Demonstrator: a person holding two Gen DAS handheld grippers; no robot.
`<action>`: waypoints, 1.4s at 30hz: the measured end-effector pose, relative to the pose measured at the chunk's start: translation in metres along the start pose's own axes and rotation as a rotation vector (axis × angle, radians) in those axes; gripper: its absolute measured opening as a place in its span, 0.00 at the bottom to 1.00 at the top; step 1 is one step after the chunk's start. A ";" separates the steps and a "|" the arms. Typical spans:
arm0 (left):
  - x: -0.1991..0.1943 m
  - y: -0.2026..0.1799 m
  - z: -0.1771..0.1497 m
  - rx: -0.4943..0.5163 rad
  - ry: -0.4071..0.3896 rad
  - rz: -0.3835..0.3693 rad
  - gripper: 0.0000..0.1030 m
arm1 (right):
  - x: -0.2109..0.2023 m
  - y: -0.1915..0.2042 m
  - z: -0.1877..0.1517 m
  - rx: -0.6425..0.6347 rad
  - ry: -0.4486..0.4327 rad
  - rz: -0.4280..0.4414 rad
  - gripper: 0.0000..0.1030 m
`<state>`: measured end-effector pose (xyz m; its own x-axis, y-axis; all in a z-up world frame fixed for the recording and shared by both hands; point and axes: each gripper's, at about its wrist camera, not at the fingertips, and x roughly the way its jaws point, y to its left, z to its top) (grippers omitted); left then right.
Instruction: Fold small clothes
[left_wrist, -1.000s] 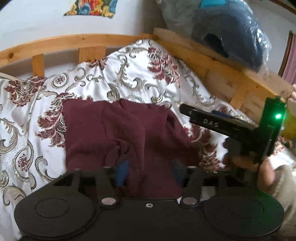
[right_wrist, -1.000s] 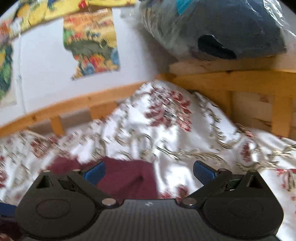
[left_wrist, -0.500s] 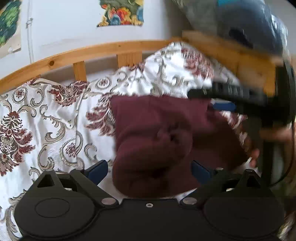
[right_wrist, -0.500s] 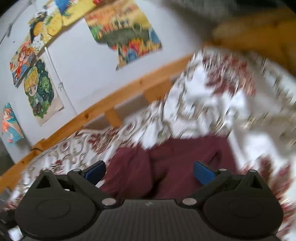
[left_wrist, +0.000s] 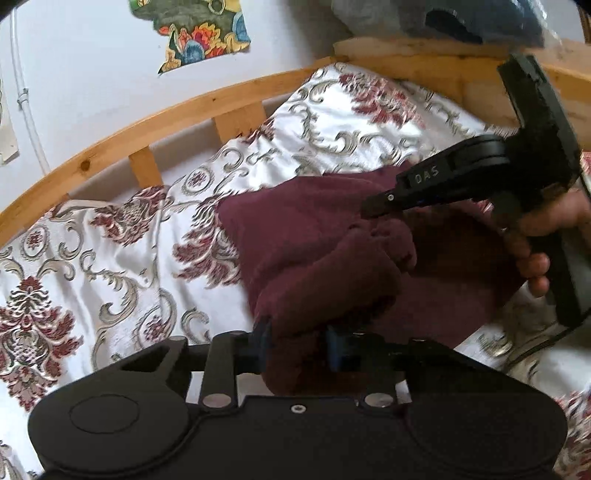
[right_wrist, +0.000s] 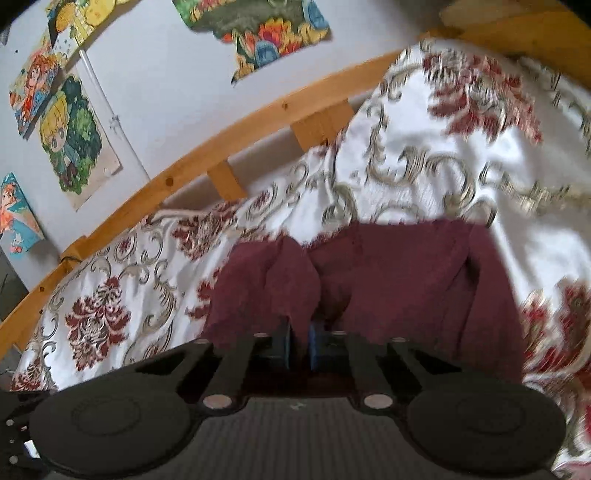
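Observation:
A maroon garment (left_wrist: 314, 229) lies rumpled on the floral bedspread (left_wrist: 110, 258). In the left wrist view my left gripper (left_wrist: 298, 345) is at its near edge. Its jaws are closing, and the blue pads (left_wrist: 334, 349) press a bunched fold of the cloth from both sides. My right gripper (left_wrist: 376, 208), held by a hand (left_wrist: 535, 236), comes in from the right over the garment's middle. In the right wrist view the right gripper (right_wrist: 300, 343) has its jaws closing to a narrow gap, with a ridge of the maroon garment (right_wrist: 406, 280) pinched between them.
A wooden bed rail (left_wrist: 155, 129) curves along the back with a white wall and posters (right_wrist: 70, 136) behind it. A dark bundle in plastic (left_wrist: 461, 18) sits on the wooden headboard at the upper right. Bare bedspread lies to the garment's left.
Both grippers stood wide open over the garment; now each has closed on a fold of it. The right gripper swung left and down onto the cloth.

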<state>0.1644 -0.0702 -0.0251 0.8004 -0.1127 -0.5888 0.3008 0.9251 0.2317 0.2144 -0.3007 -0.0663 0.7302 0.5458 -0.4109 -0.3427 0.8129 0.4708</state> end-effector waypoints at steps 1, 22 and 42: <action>-0.002 -0.001 0.002 0.002 -0.008 -0.014 0.27 | -0.004 0.001 0.003 -0.009 -0.019 -0.009 0.10; 0.001 -0.059 0.014 0.039 -0.030 -0.355 0.23 | -0.073 -0.041 0.020 -0.030 -0.023 -0.298 0.09; 0.014 0.022 0.012 -0.508 0.034 -0.200 0.77 | -0.045 -0.060 0.024 0.024 -0.059 -0.267 0.06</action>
<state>0.1885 -0.0557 -0.0188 0.7336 -0.3003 -0.6096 0.1504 0.9466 -0.2852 0.2162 -0.3791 -0.0571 0.8265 0.2996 -0.4767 -0.1198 0.9208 0.3711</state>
